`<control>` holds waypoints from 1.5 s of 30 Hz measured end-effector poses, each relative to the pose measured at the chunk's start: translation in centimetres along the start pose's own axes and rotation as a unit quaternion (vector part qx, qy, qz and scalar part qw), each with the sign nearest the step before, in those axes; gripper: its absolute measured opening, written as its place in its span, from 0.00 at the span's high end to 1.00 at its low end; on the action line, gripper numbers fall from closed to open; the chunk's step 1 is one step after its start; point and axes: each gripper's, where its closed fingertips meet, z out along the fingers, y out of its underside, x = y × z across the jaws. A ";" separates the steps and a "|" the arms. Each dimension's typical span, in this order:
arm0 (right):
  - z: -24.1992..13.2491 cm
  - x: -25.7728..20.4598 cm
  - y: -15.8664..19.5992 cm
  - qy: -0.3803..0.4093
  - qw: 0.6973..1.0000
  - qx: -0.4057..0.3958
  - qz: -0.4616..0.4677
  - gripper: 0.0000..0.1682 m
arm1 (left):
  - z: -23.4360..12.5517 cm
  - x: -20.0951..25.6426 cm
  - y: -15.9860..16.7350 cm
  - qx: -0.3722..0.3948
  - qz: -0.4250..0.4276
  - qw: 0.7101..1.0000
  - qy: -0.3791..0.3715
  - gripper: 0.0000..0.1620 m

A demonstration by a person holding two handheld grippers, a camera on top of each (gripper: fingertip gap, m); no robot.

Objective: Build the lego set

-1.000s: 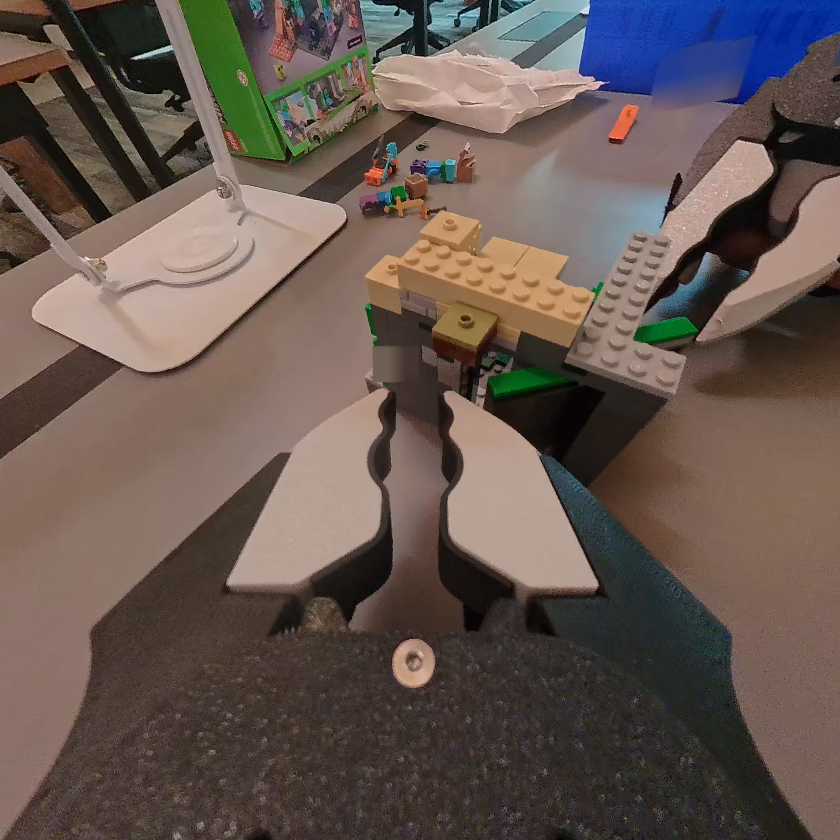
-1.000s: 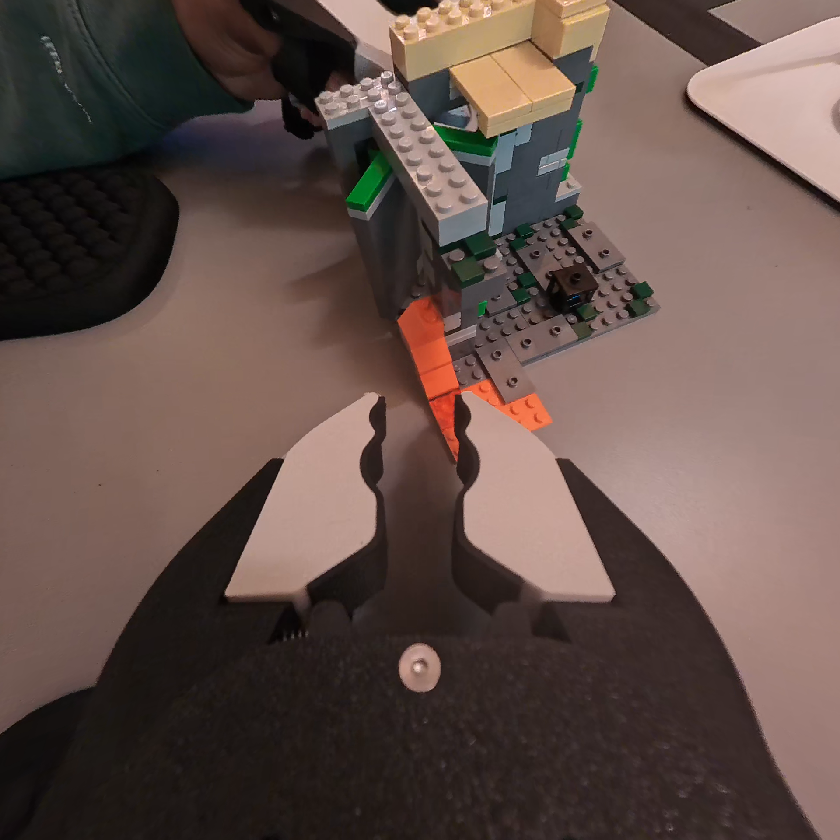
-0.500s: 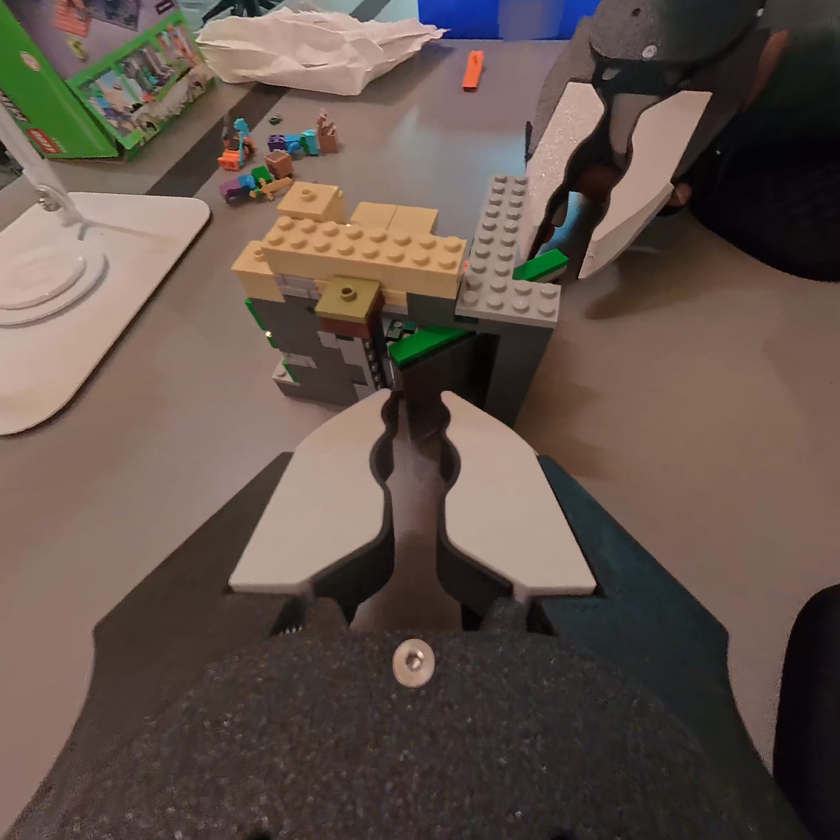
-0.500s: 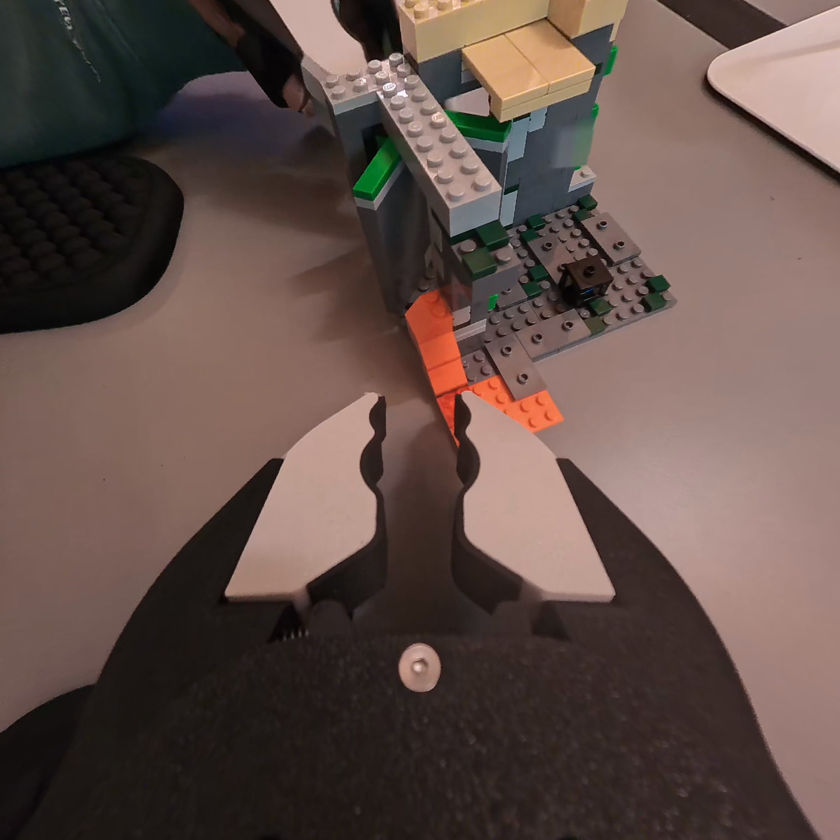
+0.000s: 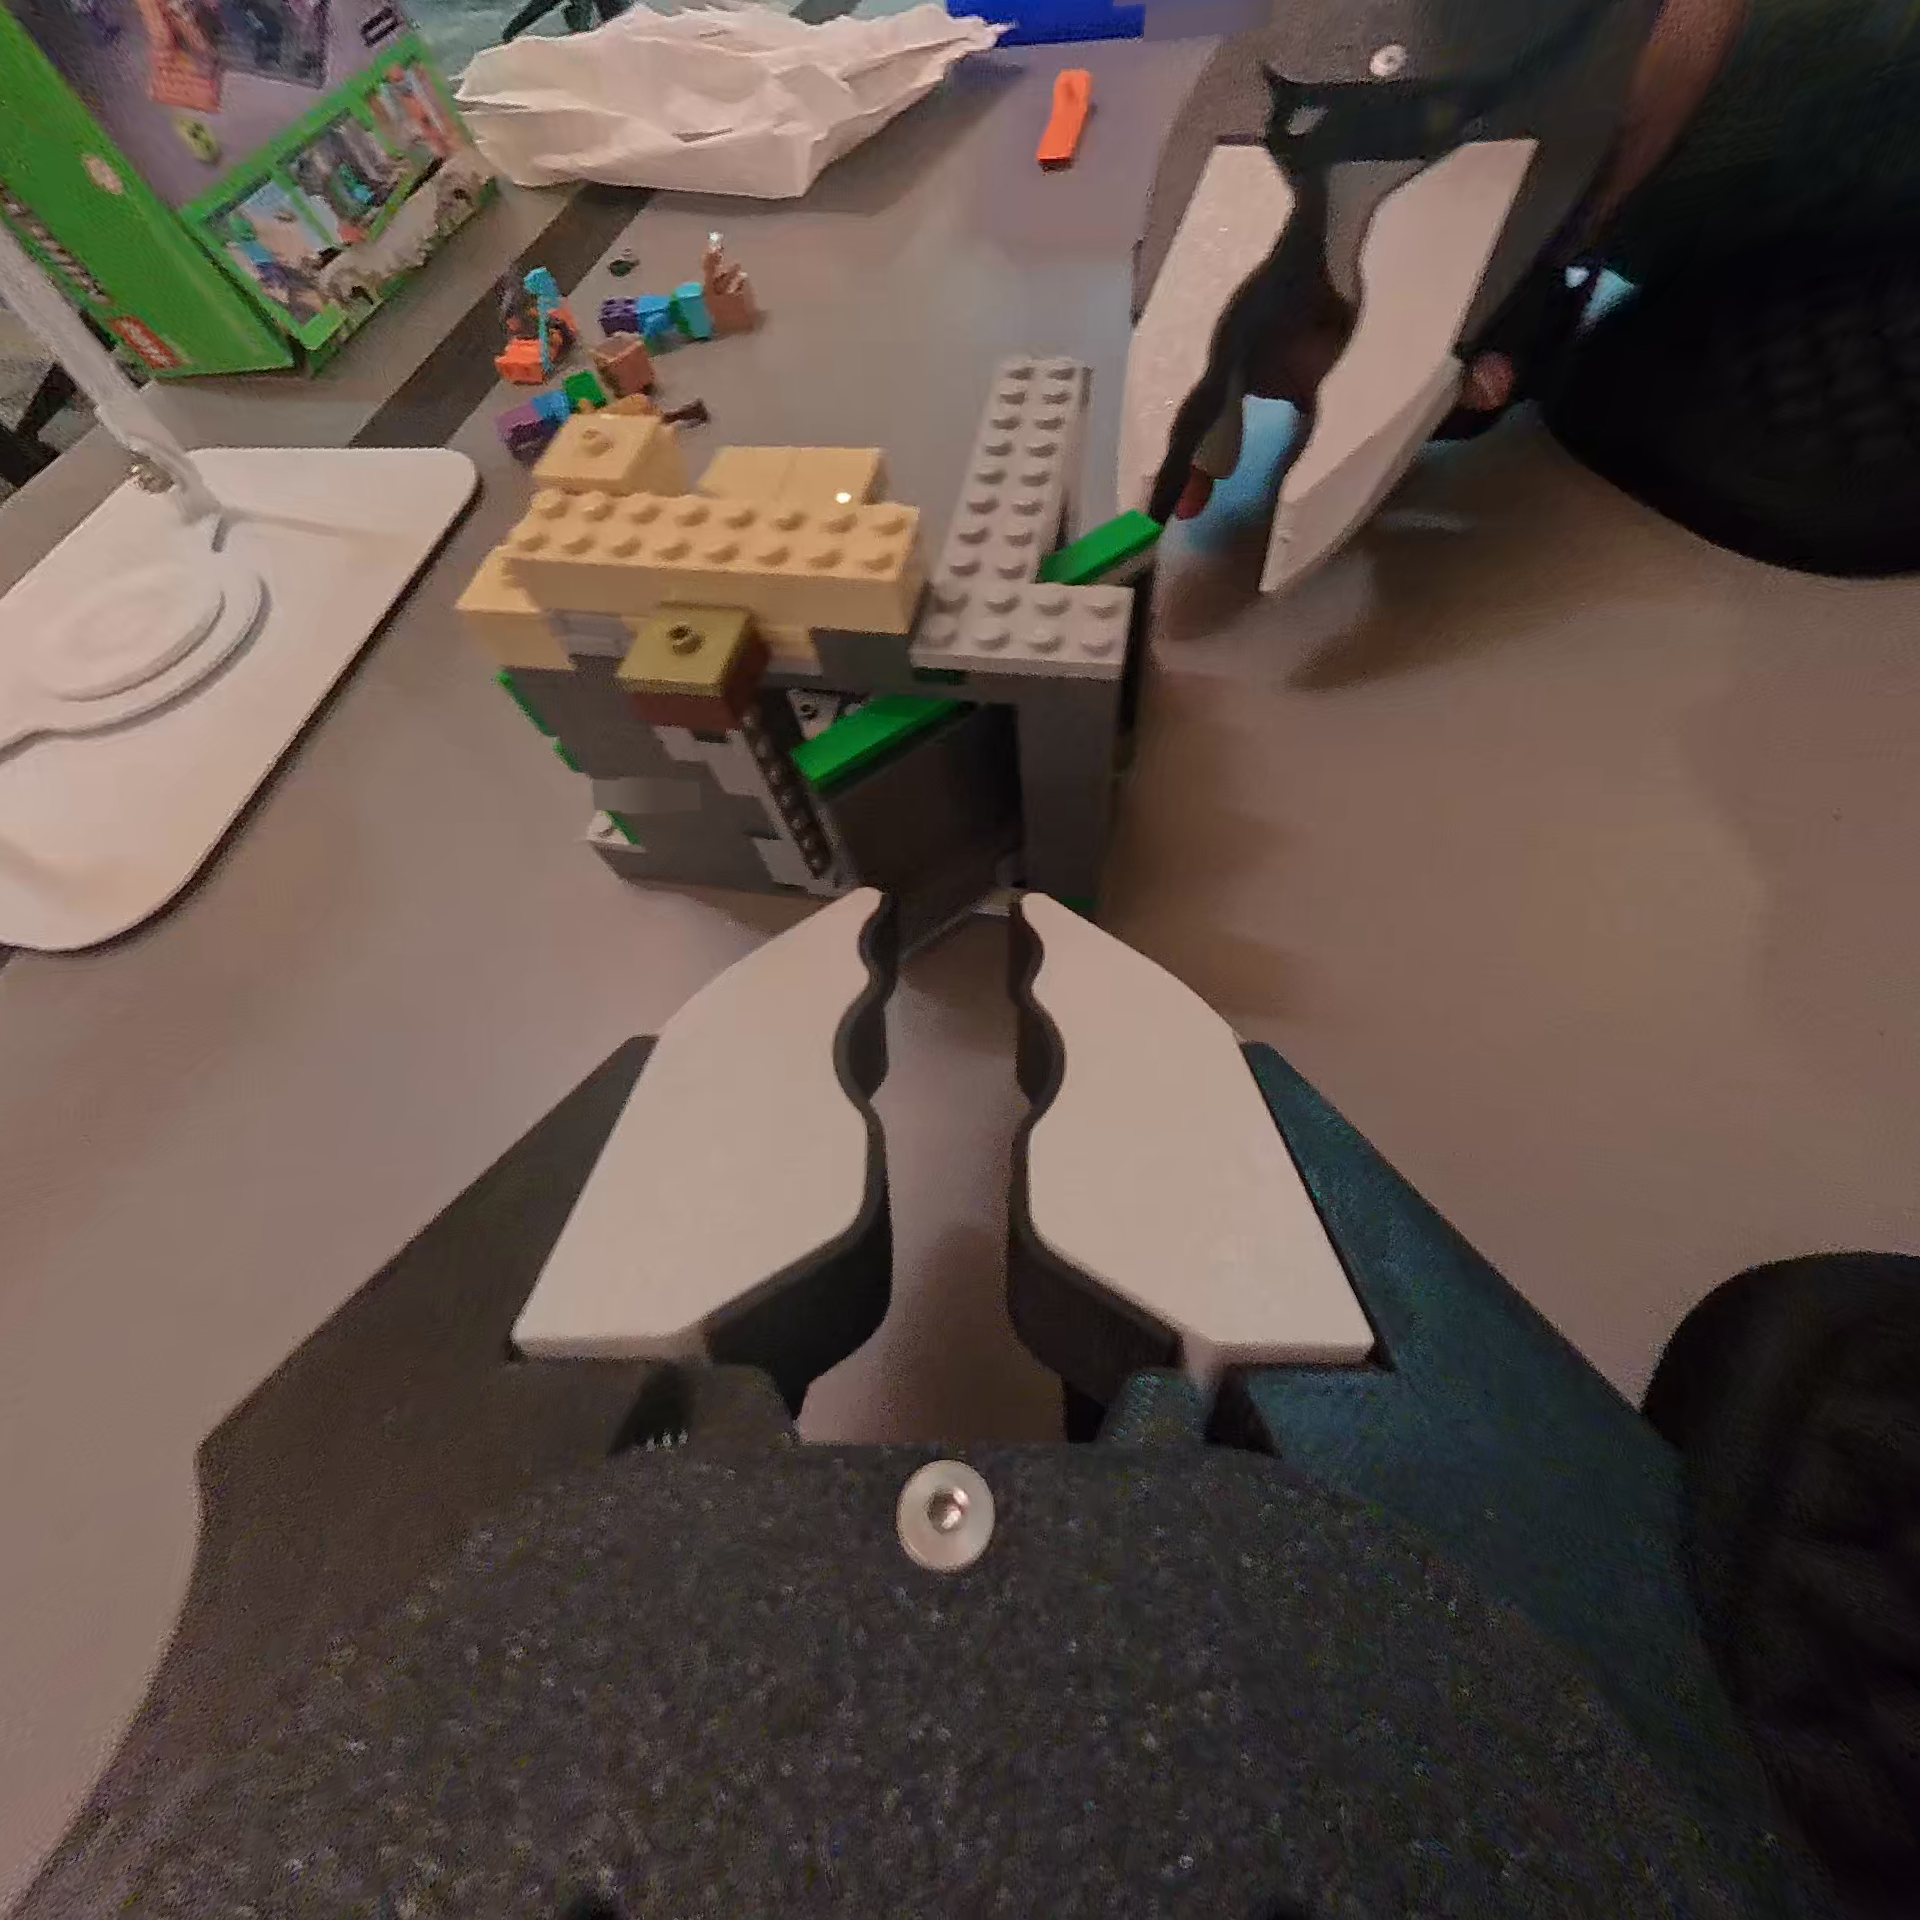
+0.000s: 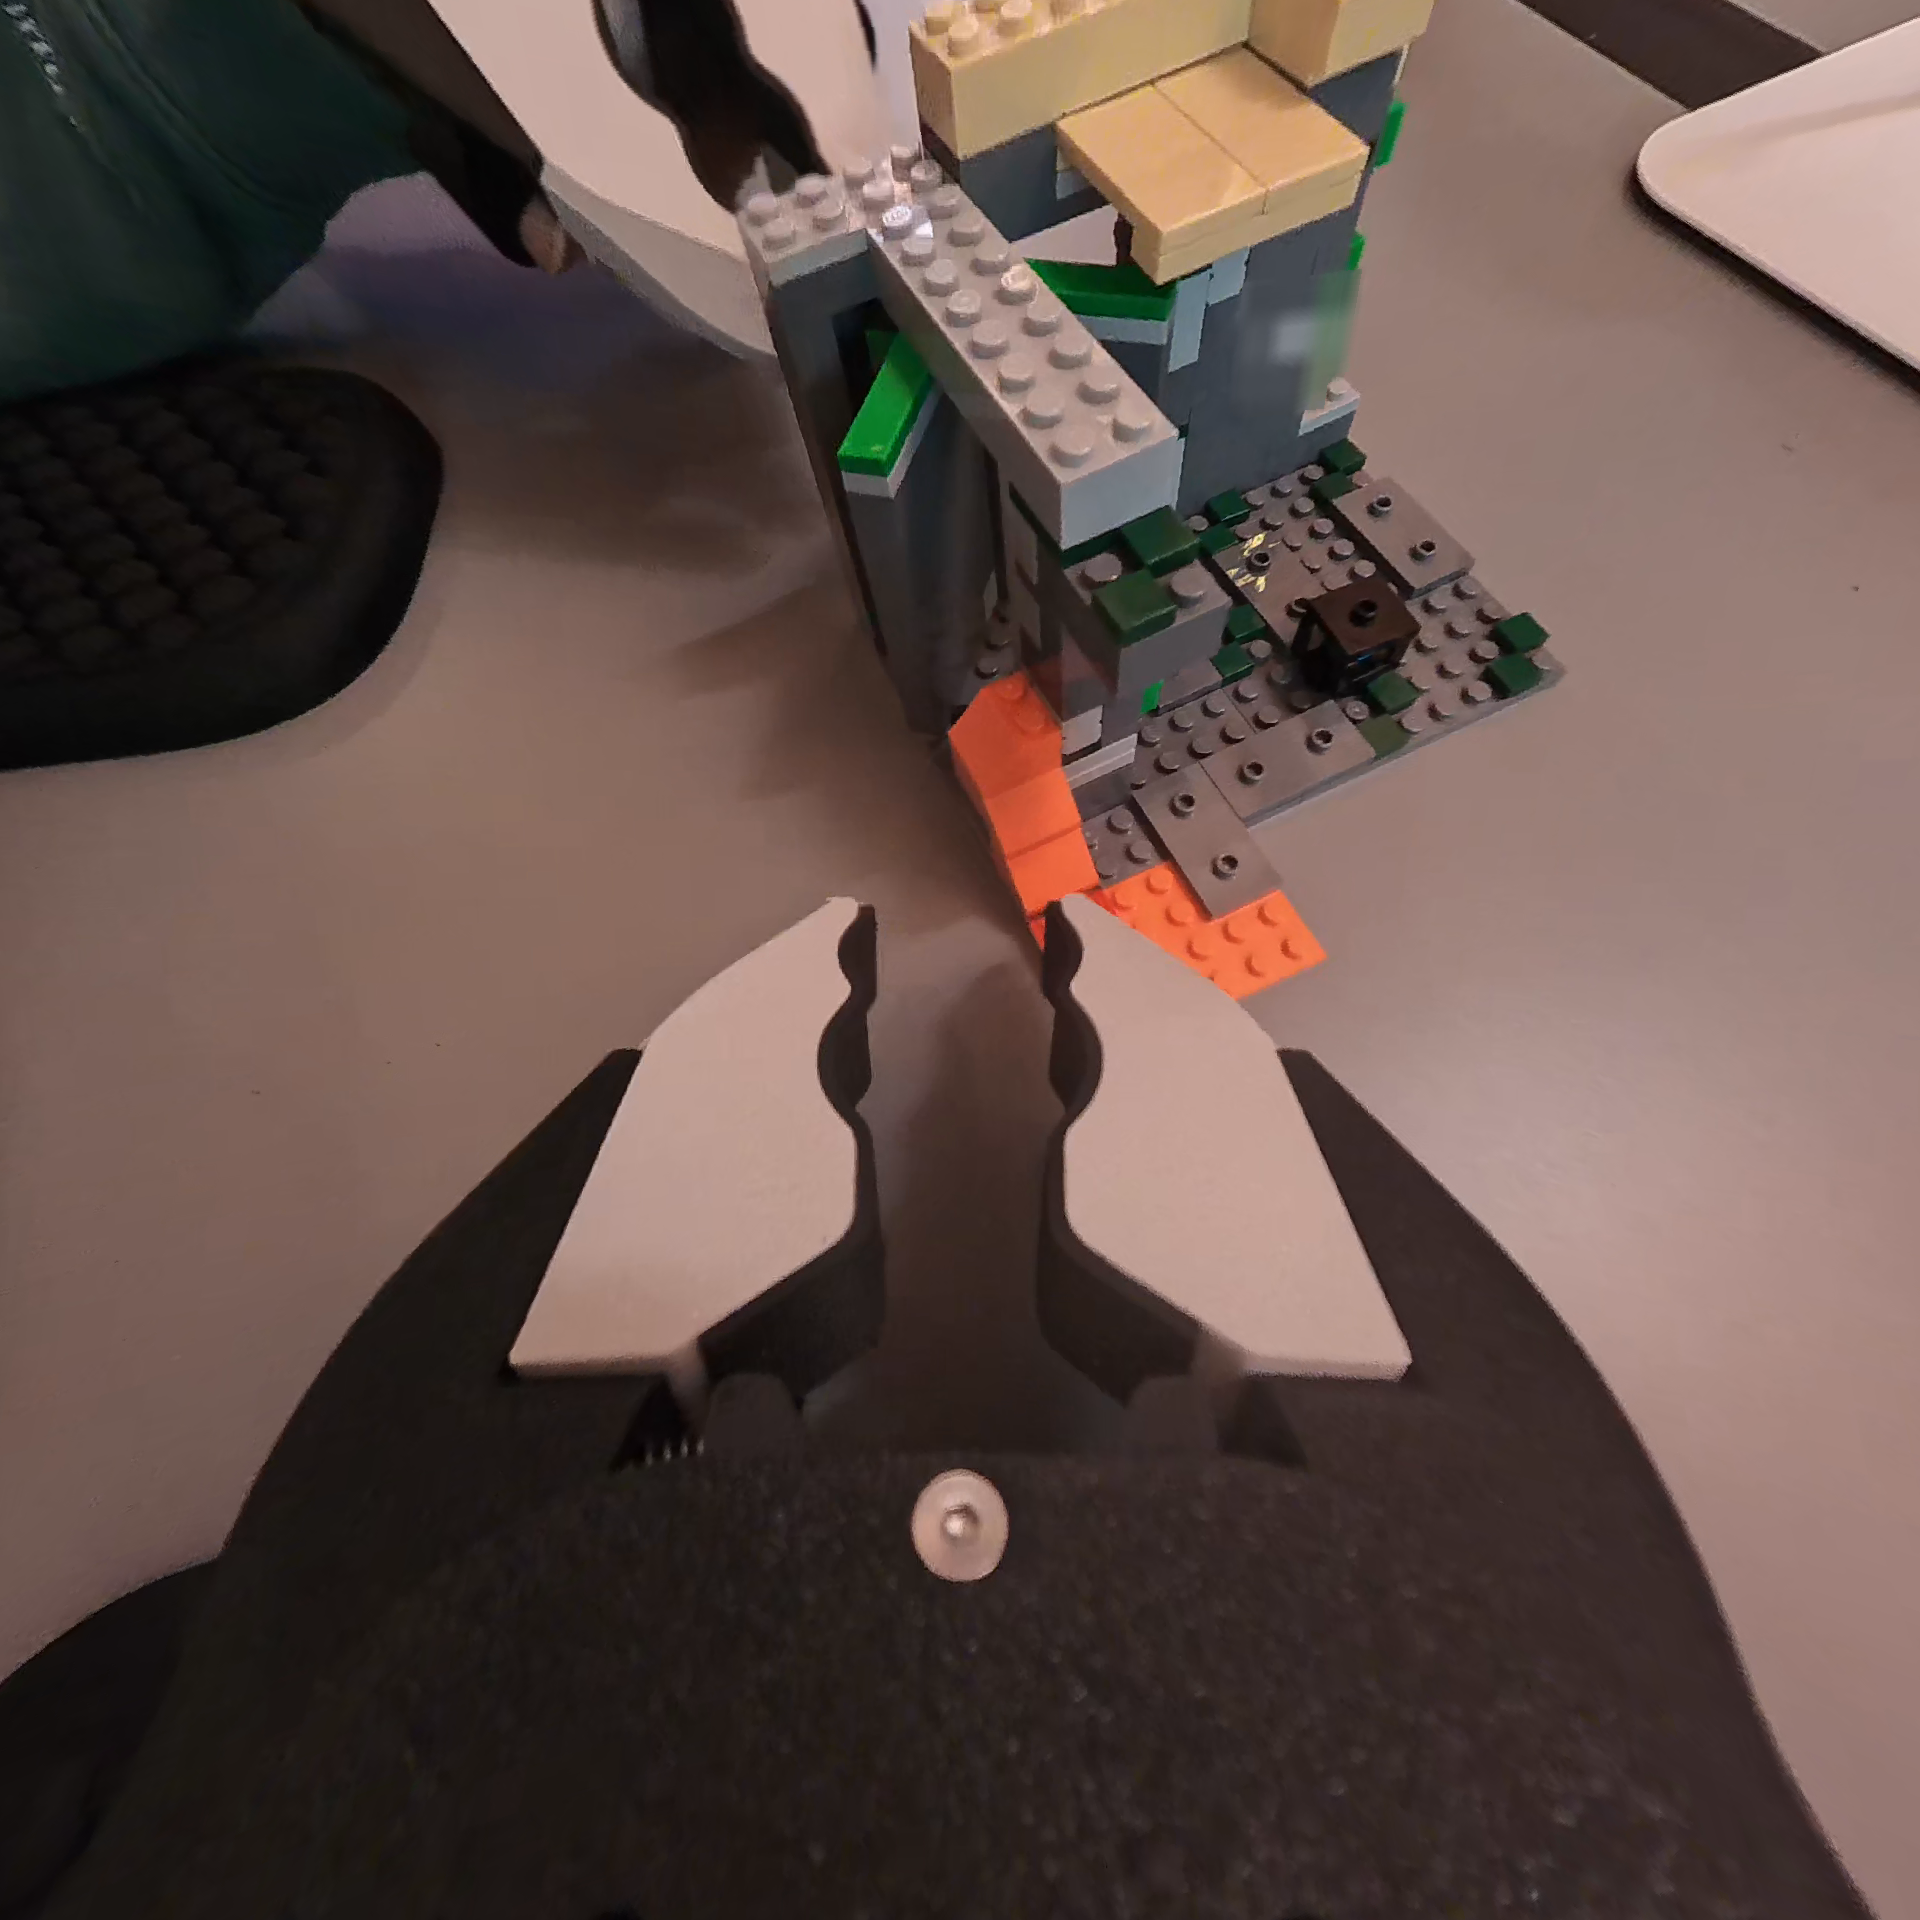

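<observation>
Item: part-built lego model (image 5: 790, 665), grey tower w/ tan brick top (image 5: 717, 551), light-grey L-shaped plate (image 5: 1023, 520) across the upper corner, green slopes, standing mid-table (image 5: 1455, 883); right wrist view shows its studded grey baseplate (image 6: 1340, 717) w/ orange pieces (image 6: 1049, 821) at the front edge and a small black cube (image 6: 1356, 623). Left gripper (image 5: 945, 914): fingers spread a little, nothing between them, tips just at the foot of the tower's dark opening. Right gripper (image 6: 956, 920): jaws likewise apart, empty, near the orange pieces; in left wrist view it hangs just beside the grey plate's far end. Step in hand, by my reading: both tools empty and flanking the model, i.e. steadying or pressing seated parts, or between pieces. Next move likely calls for fetching a loose piece, bracing the tower w/ the other tool so it doesn't tip. Surroundings: loose coloured bricks (image 5: 613, 343) well behind the model; green set box (image 5: 208, 208); crumpled white paper bag (image 5: 717, 94); orange tool (image 5: 1065, 114); white lamp base (image 5: 156, 644) to the left; black studded pad (image 6: 177, 561); person's green sleeve (image 6: 156, 156). In the way: the tower itself stands between the grippers and the loose bricks; overhanging grey plate could snag.
</observation>
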 end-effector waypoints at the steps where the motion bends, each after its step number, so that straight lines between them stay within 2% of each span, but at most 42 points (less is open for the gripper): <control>1: -0.1 0.0 -0.2 -0.002 1.000 0.006 0.003 0.81 | 0.1 -0.4 0.1 0.001 -0.008 1.000 -0.001 0.85; 4: -0.4 -0.1 -0.7 -0.006 1.000 0.020 0.008 0.78 | 0.6 -1.3 0.3 0.002 -0.009 1.000 0.000 0.80; 7: -0.4 -0.1 -0.7 -0.008 1.000 0.022 0.004 0.78 | 1.3 -1.4 0.0 0.011 -0.011 1.000 0.019 0.80; 11: -0.2 -0.2 -0.6 -0.007 1.000 0.021 -0.004 0.78 | 1.8 -1.1 -0.4 0.015 -0.002 0.999 0.032 0.87; 14: -0.3 0.0 -0.7 -0.003 1.000 0.025 -0.001 0.77 | 1.5 -0.5 -0.4 0.017 0.007 0.999 0.040 0.96; 19: -0.4 0.5 -1.2 0.006 0.999 0.041 0.006 0.77 | 0.8 0.6 -0.3 0.018 0.003 0.999 0.046 0.95; 24: -0.8 -0.3 -3.3 0.031 0.996 0.074 -0.041 0.82 | 0.5 2.0 -0.4 0.019 0.009 0.998 0.056 0.95; 34: 0.6 -1.4 -3.0 0.021 0.997 0.054 -0.053 0.81 | 0.9 0.8 -0.6 0.024 -0.002 1.000 0.016 0.93; 45: 0.8 -1.7 -3.9 0.057 0.996 0.052 -0.047 0.80 | 2.1 -2.3 -0.6 0.031 -0.081 0.995 -0.043 0.91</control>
